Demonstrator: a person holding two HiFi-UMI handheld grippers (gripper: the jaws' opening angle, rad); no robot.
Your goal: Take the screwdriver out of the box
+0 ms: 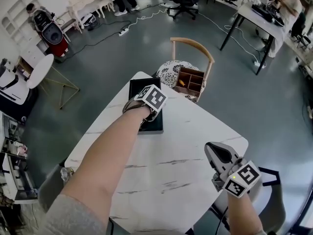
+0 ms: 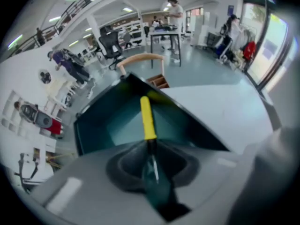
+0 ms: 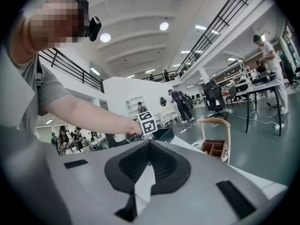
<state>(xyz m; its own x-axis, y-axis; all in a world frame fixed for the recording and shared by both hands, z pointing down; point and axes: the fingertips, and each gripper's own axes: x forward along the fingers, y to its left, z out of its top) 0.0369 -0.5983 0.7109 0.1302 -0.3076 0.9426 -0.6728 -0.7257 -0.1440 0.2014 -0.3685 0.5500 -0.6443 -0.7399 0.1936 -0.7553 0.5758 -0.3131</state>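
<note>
The screwdriver (image 2: 147, 118) has a yellow handle and a thin metal shaft. In the left gripper view it points away into the dark open box (image 2: 93, 121), and its shaft runs into the narrow slit between the jaws of my left gripper (image 2: 152, 165), which is shut on it. In the head view the box (image 1: 139, 87) lies at the table's far side, and my left gripper (image 1: 147, 114) reaches steeply down into it, jaws hidden under its marker cube. My right gripper (image 1: 211, 148) hovers over the table's right edge, shut and holding nothing, its tips (image 3: 150, 144) aimed toward the box.
The white marble table (image 1: 186, 146) carries only the box. Behind it stands a wooden chair (image 1: 193, 45) with a compartmented wooden organizer (image 1: 190, 82) on its seat. People, desks and office chairs stand farther off across the grey floor.
</note>
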